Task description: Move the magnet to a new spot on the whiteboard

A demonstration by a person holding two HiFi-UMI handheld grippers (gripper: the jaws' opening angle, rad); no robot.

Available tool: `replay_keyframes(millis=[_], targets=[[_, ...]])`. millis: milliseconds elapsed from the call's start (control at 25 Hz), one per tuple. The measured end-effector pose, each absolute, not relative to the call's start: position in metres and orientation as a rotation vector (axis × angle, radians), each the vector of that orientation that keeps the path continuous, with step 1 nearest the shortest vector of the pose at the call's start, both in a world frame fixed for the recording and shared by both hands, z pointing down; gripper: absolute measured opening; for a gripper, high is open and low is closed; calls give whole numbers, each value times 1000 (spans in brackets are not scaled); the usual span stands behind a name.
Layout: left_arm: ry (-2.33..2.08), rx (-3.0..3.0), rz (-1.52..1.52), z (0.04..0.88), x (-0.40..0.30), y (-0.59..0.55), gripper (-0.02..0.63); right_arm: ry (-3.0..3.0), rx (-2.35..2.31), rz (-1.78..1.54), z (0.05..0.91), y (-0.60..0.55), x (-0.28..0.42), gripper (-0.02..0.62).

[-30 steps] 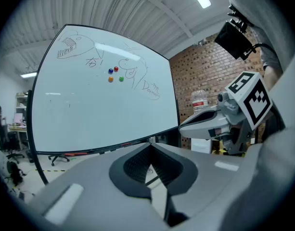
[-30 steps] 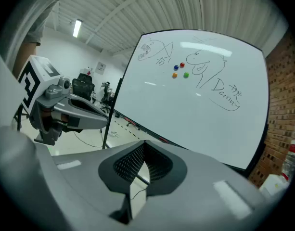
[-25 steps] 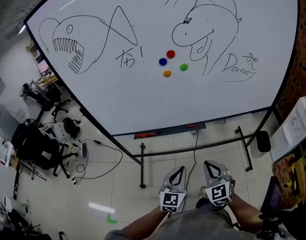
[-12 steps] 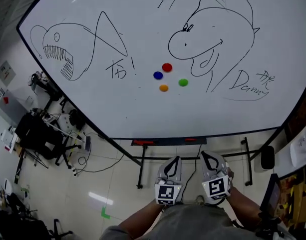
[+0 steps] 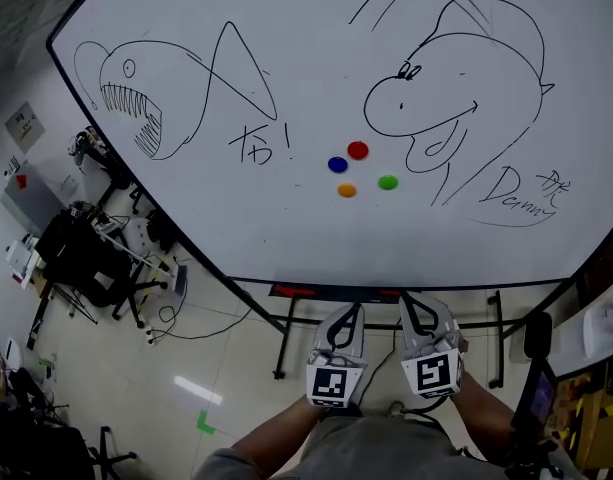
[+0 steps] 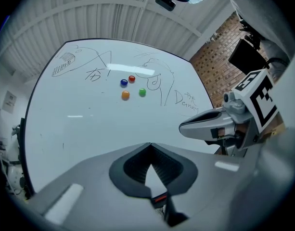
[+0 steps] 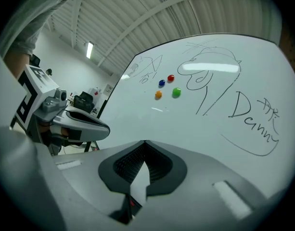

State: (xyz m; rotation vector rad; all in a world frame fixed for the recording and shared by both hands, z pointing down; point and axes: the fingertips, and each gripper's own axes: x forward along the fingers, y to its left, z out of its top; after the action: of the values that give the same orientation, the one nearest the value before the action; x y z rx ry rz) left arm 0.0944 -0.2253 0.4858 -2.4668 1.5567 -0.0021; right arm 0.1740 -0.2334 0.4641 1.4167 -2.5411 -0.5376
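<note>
Head view: marker tray [image 5: 336,291] between left tool [image 5: 352,313], right tool [image 5: 410,306] and magnets [image 5: 347,190].

I see a pale tiled floor [image 5: 236,368] with a black cable [image 5: 221,330] looping across it and a green tape mark [image 5: 203,423]. Left of the whiteboard [image 5: 286,48] stands a clutter of black chairs and gear [image 5: 81,268]. A brick wall [image 6: 217,47] rises on the right, and overhead a ribbed white ceiling [image 7: 133,18] carries a lit strip light [image 7: 89,49]
</note>
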Motion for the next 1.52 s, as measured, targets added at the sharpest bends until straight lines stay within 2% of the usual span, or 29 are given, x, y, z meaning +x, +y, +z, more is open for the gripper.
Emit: replay_keyframes(millis=[440, 800, 1160, 1360, 1520], targets=[[1401, -2420, 134, 394, 84, -266, 2, -2525, 1585, -659, 391, -271, 147, 6], [1440, -2251, 176, 327, 81, -308, 2, -2484, 1638, -801, 342, -292, 136, 8], [1468, -2196, 183, 312, 87, -321, 8, -2483, 1657, -846, 323, -301, 143, 8], [1501, -2149, 114, 313, 90, -330, 167, -2488, 1644, -858, 321, -305, 142, 8], [1538, -2097, 57, 312, 92, -340, 173, -2501, 1626, -868, 318, -304, 140, 8]])
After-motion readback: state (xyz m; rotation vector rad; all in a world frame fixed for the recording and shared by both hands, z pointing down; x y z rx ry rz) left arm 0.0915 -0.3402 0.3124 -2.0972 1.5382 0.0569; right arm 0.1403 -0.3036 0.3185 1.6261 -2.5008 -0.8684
